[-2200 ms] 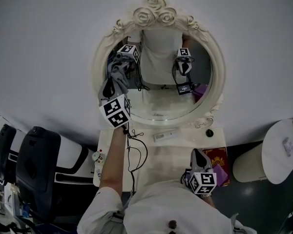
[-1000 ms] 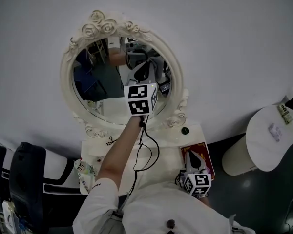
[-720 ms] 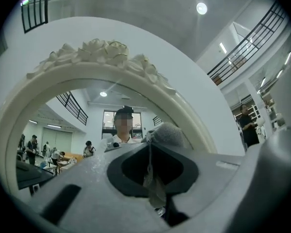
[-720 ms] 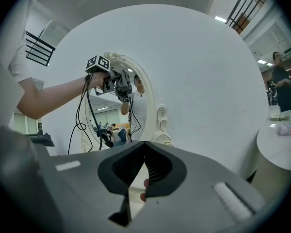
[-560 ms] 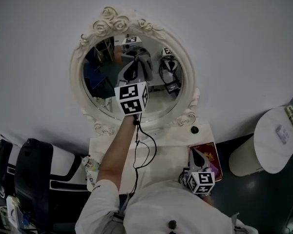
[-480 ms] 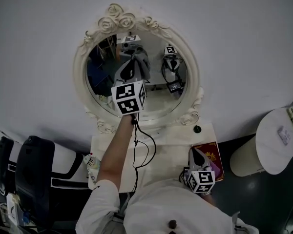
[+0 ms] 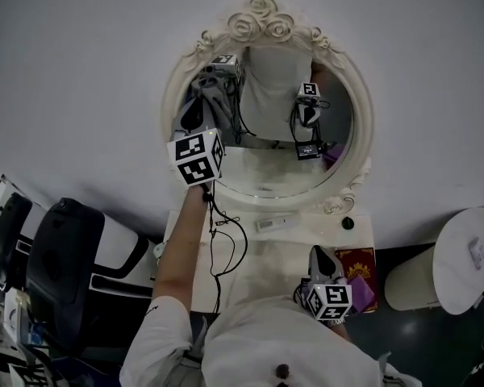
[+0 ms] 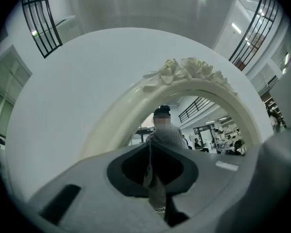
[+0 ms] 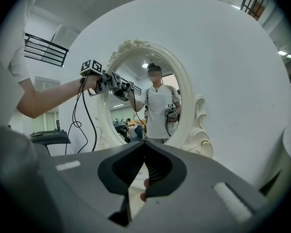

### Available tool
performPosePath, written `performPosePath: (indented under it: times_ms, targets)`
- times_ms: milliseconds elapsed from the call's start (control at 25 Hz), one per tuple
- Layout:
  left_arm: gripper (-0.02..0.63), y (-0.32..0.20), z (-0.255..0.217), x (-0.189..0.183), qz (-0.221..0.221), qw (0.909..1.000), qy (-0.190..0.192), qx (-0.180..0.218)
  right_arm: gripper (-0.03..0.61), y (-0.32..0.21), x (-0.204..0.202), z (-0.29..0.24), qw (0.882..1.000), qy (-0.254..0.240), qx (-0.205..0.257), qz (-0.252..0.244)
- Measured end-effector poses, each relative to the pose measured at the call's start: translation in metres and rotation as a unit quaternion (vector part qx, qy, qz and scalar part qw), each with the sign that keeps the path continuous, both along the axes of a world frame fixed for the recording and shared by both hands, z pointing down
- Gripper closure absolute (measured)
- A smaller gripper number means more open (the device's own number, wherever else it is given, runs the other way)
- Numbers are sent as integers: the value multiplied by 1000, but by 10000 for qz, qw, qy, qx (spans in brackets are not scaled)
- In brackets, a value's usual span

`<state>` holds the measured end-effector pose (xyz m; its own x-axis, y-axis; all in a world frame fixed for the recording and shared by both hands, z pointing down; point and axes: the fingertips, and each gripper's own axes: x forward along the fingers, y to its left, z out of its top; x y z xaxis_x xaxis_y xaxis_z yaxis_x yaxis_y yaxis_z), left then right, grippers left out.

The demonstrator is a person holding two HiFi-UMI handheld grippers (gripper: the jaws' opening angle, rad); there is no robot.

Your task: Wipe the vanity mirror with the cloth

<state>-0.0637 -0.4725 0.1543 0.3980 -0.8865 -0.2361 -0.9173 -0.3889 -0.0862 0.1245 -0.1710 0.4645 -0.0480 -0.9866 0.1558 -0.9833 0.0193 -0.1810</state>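
The oval vanity mirror (image 7: 266,135) has a cream frame topped with roses (image 8: 184,74) and stands on a white vanity top. My left gripper (image 7: 195,110) is raised against the left side of the glass, shut on a grey cloth (image 7: 215,95). Between its jaws only a thin strip of the cloth (image 8: 155,191) shows. My right gripper (image 7: 321,260) hangs low over the vanity top, away from the mirror, shut with nothing seen in it. The right gripper view (image 9: 144,152) shows the mirror (image 9: 145,101) and the left gripper (image 9: 111,84) at its upper left edge.
On the vanity top (image 7: 282,252) lie a small white tube (image 7: 274,224), a dark round knob (image 7: 348,223) and a red box (image 7: 356,263). A black cable (image 7: 218,240) hangs from the left gripper. A black chair (image 7: 60,272) stands left, a white round bin (image 7: 468,252) right.
The left gripper has swept the cloth from the mirror's lower middle to its left side. The head view has shifted. The right gripper has stayed low over the vanity top.
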Motion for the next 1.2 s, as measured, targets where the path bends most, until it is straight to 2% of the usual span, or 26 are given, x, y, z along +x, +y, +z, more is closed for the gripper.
performPosePath:
  times_ms: [240, 480, 640, 840, 1080, 1200]
  targets:
    - [595, -4, 3, -18, -113, 9997, -224, 26, 571, -9, -19, 0, 10000, -21, 1, -63]
    - [594, -6, 10, -25, -132, 9998, -115, -87, 571, -3, -19, -2, 10000, -13, 47, -3]
    - [594, 7, 4, -24, -152, 9998, 133, -53, 571, 7, -7, -1, 9999, -67, 53, 146]
    - [594, 39, -15, 24, 228, 9994, 100, 224, 571, 23, 7, -3, 9999, 3, 76, 152]
    - [594, 78, -45, 126, 1036, 9926, -144, 616, 571, 52, 47, -6, 9987, 69, 86, 489]
    - [594, 83, -54, 171, 1252, 9896, -207, 673, 571, 70, 73, -6, 9969, 176, 99, 754]
